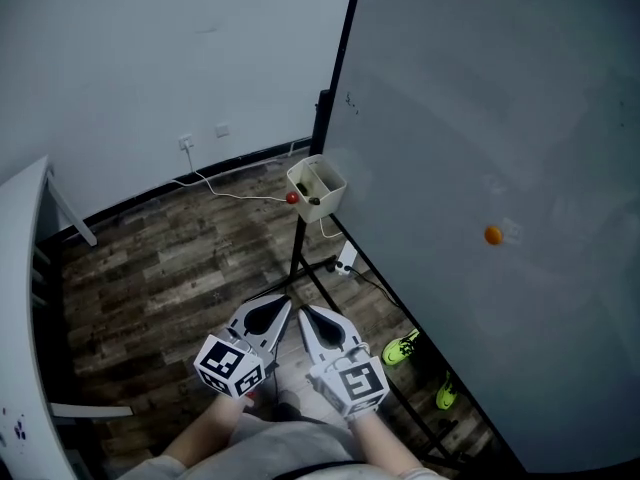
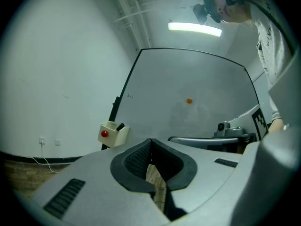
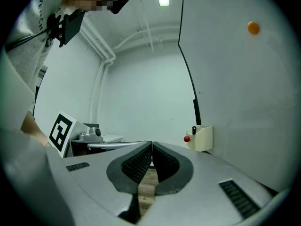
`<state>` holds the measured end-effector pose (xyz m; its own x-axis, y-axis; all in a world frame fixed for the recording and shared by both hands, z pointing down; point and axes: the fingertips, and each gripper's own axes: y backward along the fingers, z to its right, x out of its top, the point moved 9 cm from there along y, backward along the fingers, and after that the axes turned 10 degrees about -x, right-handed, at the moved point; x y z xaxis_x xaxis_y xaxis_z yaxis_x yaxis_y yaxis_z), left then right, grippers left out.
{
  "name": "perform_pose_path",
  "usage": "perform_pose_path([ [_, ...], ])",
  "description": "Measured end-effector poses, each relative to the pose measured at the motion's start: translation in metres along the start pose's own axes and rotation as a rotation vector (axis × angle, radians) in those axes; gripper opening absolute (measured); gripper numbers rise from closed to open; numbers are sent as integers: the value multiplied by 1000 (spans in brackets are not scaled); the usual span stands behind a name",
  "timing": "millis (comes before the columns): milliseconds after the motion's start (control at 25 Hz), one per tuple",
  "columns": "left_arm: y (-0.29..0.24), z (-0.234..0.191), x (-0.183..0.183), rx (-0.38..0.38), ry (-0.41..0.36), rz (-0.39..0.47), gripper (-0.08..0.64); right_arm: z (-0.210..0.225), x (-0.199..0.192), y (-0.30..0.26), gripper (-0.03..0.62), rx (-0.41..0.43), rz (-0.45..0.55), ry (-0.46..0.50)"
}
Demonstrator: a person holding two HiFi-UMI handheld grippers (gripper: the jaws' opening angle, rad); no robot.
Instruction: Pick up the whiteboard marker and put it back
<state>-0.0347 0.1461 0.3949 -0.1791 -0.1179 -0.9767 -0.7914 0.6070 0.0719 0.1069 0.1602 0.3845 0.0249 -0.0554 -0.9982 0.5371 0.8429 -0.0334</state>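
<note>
Wood floor (image 1: 180, 268) is lying open beside whiteboard (image 1: 480, 118); marker (image 2: 120, 126) is standing in holder (image 1: 330, 200) at its left edge; left gripper (image 2: 150, 142), right gripper (image 3: 151, 145) are hanging clenched, empty.

**Inspector:** Floor (image 1: 170, 268)?
**Assistant:** Wood planks, weathered grain, matt.
**Inspector:** Whiteboard (image 1: 500, 118)?
**Assistant:** Smooth, faint sheen. Cream box (image 1: 334, 193) at its left edge is matt plastic.
**Inspector:** Tongs?
**Assistant:** Left tongs (image 2: 150, 141) and right tongs (image 3: 151, 145): matt grey plastic shells, black ribbed pads (image 3: 137, 163).
</note>
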Motion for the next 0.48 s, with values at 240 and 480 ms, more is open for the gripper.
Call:
perform_pose_path([
  [240,-25,-12,-1,32,3,2,15,25,0,-20,20,22,1,-10],
  [480,-36,-23,-8,39,10,-11,15,35,-2,-33,20,39,-2,-4],
])
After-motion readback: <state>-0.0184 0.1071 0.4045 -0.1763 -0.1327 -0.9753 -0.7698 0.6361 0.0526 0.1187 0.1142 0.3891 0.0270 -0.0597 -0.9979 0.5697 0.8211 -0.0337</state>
